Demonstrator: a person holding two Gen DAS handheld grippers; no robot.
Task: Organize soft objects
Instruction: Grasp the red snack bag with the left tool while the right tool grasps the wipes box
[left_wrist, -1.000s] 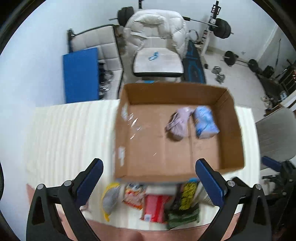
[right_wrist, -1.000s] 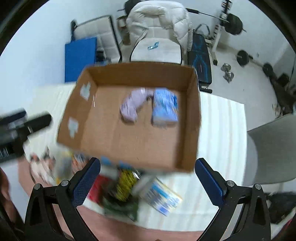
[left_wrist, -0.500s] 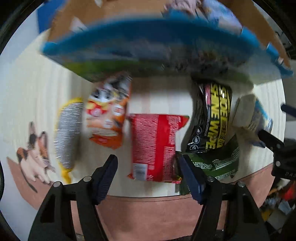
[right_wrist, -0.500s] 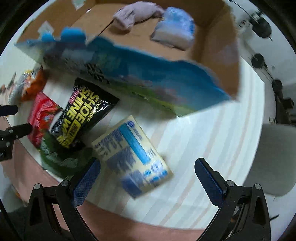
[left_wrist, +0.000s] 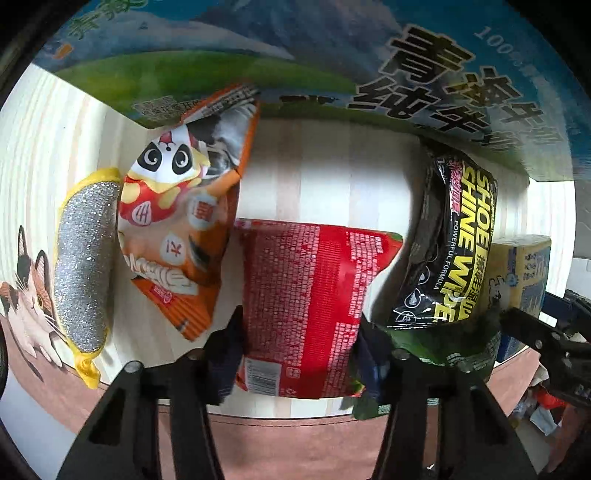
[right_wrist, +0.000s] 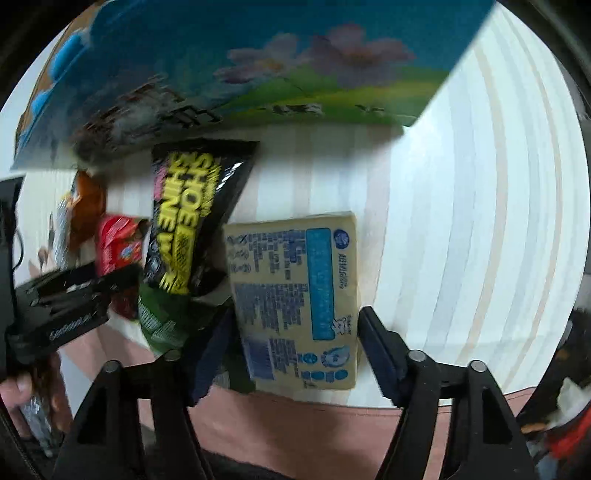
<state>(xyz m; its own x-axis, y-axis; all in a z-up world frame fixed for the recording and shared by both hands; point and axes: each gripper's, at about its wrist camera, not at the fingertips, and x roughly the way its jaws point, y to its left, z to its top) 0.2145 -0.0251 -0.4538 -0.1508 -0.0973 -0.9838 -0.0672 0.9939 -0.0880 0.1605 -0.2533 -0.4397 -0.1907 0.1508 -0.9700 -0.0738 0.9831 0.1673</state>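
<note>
Left wrist view shows your left gripper (left_wrist: 299, 354) closing around the red packet (left_wrist: 306, 302) on the tabletop (left_wrist: 325, 170) — its fingers bracket the packet's near end, seemingly touching its edges. Centre the packet before you squeeze, since it looks likely to crumple. Your right gripper (right_wrist: 295, 350) is closing too, fingers straddling the pale tissue pack (right_wrist: 295, 295) with a gap on the right side — settle low so both pads meet its flanks evenly.

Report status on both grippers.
Left gripper closing around red foil packet. Right gripper closing around pale yellow tissue pack. Green pouch crowds between them.
</note>
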